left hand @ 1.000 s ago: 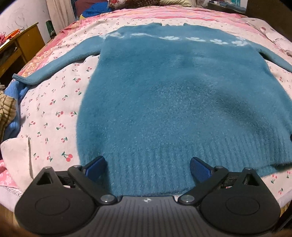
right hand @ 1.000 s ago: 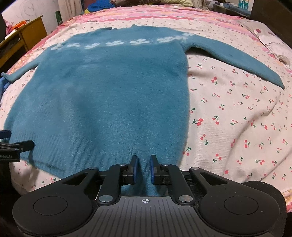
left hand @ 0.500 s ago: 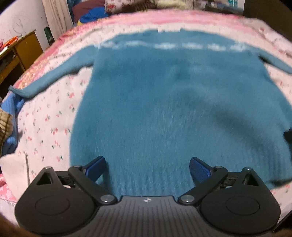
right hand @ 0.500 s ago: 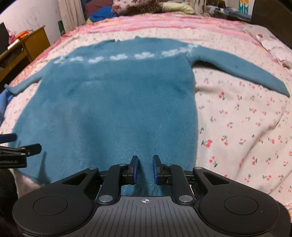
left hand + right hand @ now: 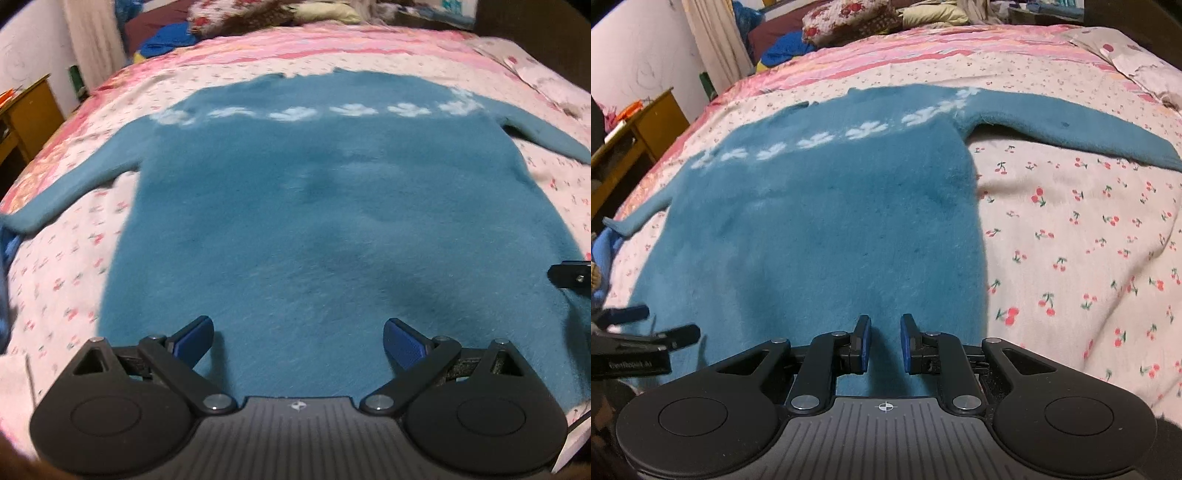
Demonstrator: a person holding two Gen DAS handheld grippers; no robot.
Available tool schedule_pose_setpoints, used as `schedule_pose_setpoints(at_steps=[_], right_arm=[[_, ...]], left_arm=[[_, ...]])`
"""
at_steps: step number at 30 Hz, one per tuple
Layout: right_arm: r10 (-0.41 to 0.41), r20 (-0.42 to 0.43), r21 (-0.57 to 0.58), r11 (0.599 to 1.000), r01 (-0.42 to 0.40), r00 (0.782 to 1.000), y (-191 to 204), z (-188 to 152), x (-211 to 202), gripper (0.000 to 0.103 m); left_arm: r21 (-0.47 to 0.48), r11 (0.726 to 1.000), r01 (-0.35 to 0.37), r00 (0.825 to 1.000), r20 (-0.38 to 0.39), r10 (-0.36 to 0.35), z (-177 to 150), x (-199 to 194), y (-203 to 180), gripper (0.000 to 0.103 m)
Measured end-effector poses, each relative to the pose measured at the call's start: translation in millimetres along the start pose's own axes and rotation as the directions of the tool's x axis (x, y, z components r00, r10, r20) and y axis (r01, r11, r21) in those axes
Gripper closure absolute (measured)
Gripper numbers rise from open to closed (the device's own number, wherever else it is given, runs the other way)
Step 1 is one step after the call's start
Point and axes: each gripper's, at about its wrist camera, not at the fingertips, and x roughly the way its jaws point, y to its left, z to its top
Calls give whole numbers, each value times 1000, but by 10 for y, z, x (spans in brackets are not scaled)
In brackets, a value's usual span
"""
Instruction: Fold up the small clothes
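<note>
Left gripper point(image 5: 298, 339) — sweater point(image 5: 314, 229) just beneath

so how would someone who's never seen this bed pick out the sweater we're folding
Start at the bed with the cherry-print sheet. Spread flat across its middle, sleeves out to both sides, lies the teal fuzzy sweater. A row of white flower shapes across its chest sets it apart from the brighter blue clothes piled by the pillows.

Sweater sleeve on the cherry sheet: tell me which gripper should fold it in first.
Right, probably. The right gripper sits at the sweater's right edge, with that sleeve stretched out clear on the sheet ahead. The left gripper, wide open, is over the sweater's middle, farther from it.
</note>
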Motion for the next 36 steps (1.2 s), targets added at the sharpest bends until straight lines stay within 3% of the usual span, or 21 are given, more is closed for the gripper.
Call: schedule_pose_setpoints(at_steps=[10,15,17,26,31,36], right_arm=[[84,22,128,988,-86,996,-345,150,32,87],[70,72,170,982,-81,995,-522,274,14,86],[47,85,185,981,-63,995,-613,308,3,82],[33,106,247,967,-59,994,-916,330,-29,82],[-4,127,268,963,-30,992,-1106,378,-61,82],[-57,147,339,941,4,987,-1429,494,-40,82]], left_arm=[[59,998,22,999,25,-23,252,35,-353,0],[87,996,13,1000,17,-14,256,102,-517,1],[101,995,7,1000,17,-9,196,99,-544,1],[86,996,-16,1000,-23,18,109,6,-444,0],[96,995,-30,999,42,26,243,-170,-477,1],[104,994,15,994,103,-26,425,-175,-654,1]])
